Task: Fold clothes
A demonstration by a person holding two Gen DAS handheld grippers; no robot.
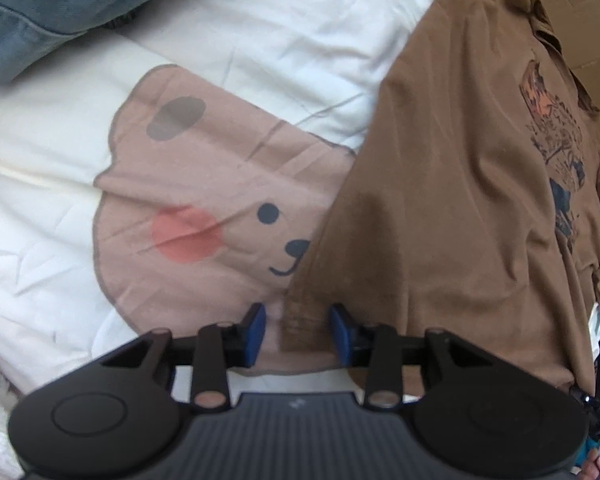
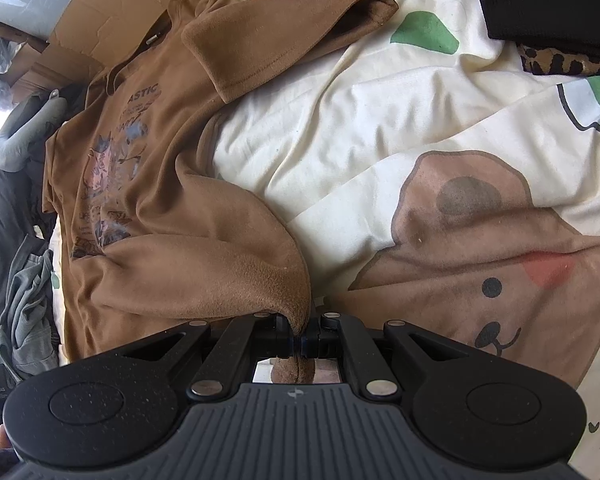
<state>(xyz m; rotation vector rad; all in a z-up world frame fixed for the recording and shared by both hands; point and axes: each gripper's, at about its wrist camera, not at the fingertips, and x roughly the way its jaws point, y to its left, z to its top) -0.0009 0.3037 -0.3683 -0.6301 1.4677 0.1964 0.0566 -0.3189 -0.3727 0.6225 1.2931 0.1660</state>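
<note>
Brown T-shirt (image 2: pixel 172 216) lay print-side up on a bed, over a cream bedsheet (image 2: pixel 332 128) printed with a bear face (image 2: pixel 500 280), one short sleeve (image 2: pixel 284 36) spread out toward the far side. It looked soft and light, a brushed, faintly fuzzy cloth that drapes and bunches readily and would sag wherever it was not held; hems and corners seemed the best places to grip. The right gripper (image 2: pixel 300 340) had its fingers pinched together on a gathered tuck of the lower edge, cloth pulled up into a ridge. The left gripper (image 1: pixel 298 334) stood with its blue fingers (image 1: pixel 256 328) apart, straddling a strip of hem (image 1: pixel 304 320) without pressing it. Open sheet lay beside the shirt, giving room to fold. Around that, denim (image 1: pixel 60 4) crowded one corner, cardboard (image 2: pixel 100 20) sat behind the collar, and dark cloth (image 2: pixel 548 0) with a leopard-print piece (image 2: pixel 560 62) filled another.
</note>
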